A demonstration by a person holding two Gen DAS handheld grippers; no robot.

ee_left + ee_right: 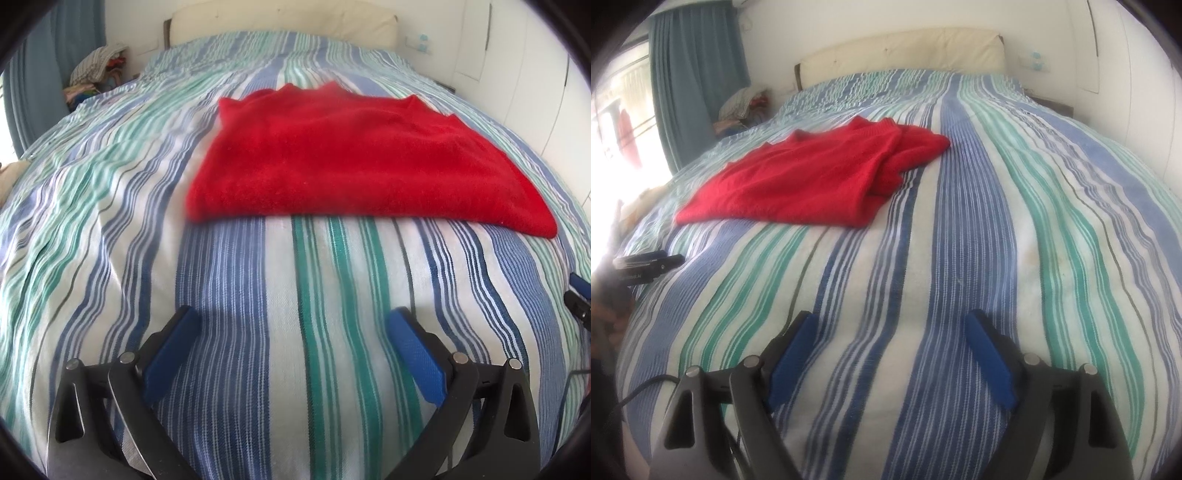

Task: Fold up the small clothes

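Observation:
A red knitted garment (343,158) lies folded flat on the striped bedspread (229,295), ahead of my left gripper (293,314). That gripper is open and empty, low over the cover, short of the garment's near edge. In the right wrist view the garment (809,177) lies ahead and to the left, its right side bunched in folds. My right gripper (890,321) is open and empty over bare bedspread (997,221). The right gripper's tip shows at the right edge of the left wrist view (580,299); the left gripper's tip shows at the left of the right wrist view (646,266).
A cream headboard (901,51) stands at the far end of the bed. A pile of clothes (98,70) sits at the bed's far left by a blue curtain (694,74). White cupboard doors (535,74) line the right side.

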